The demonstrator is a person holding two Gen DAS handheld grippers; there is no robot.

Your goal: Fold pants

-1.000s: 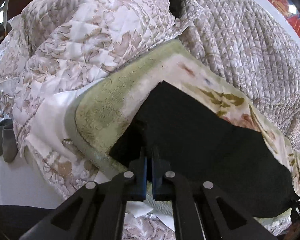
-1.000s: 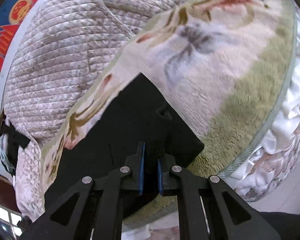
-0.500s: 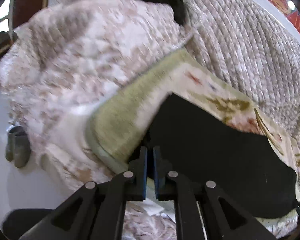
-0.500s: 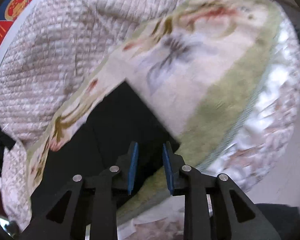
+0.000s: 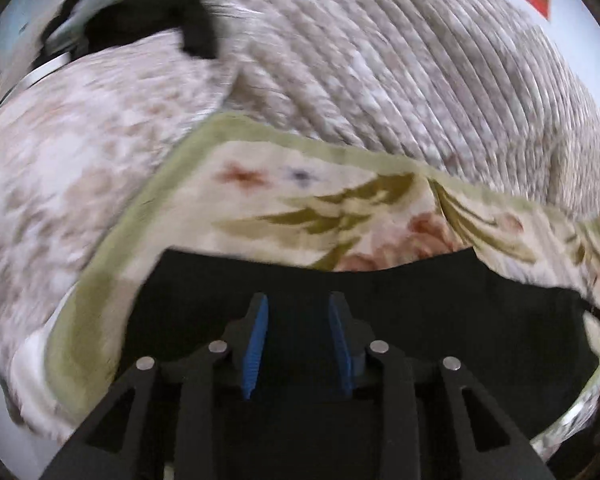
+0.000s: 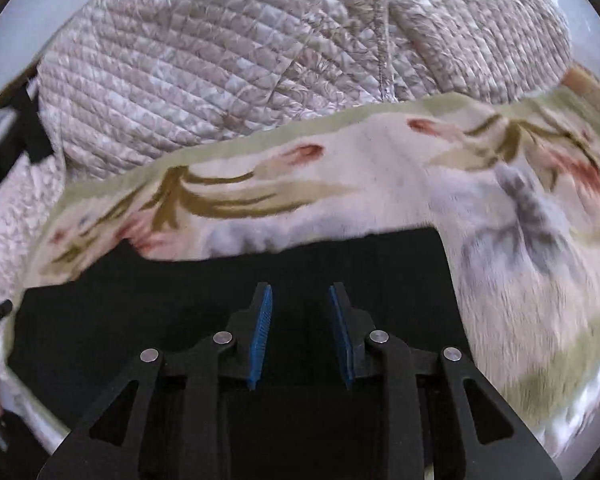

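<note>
A: Nearest first. Left gripper (image 5: 298, 308): black plastic linkage with silver rivets, two fingers pointing forward and down, ribbed blue pads (image 5: 256, 344) on the inner faces. Jaws stand apart, having just been opening, with nothing between the pads.

B: Right gripper (image 6: 300, 298), same build, same downward tilt. Its jaws have also just been opening; a clear gap shows between the blue pads (image 6: 260, 336), nothing pinched there.

A: Under both sit the pants (image 5: 420, 320), matte black cloth, lying flat (no sheen, hardly a wrinkle readable in the dark). In the left view they spread wide beneath and beyond the fingers, far edge running nearly straight across.

B: In the right view the pants (image 6: 140, 312) fill the lower half too, with a squared corner at upper right. Whether the fingertips touch the cloth, I cannot tell.

A: The pants rest on a plush blanket (image 5: 300, 200): cream pile, olive leaf sprays, rust-pink blooms, pale green border.

B: Same blanket (image 6: 380, 184) here, fuzzy nap, a greyish flower at right (blurred).

A: Farther off, a quilted bedspread (image 5: 420, 60), beige-grey, stitched in close ridges, mounded up.

B: Diamond stitching on that bedspread (image 6: 220, 60) from my side. A seam runs down its middle.

A: Left of it, a paler quilted cover (image 5: 60, 152) with a floral print, blurred.
</note>
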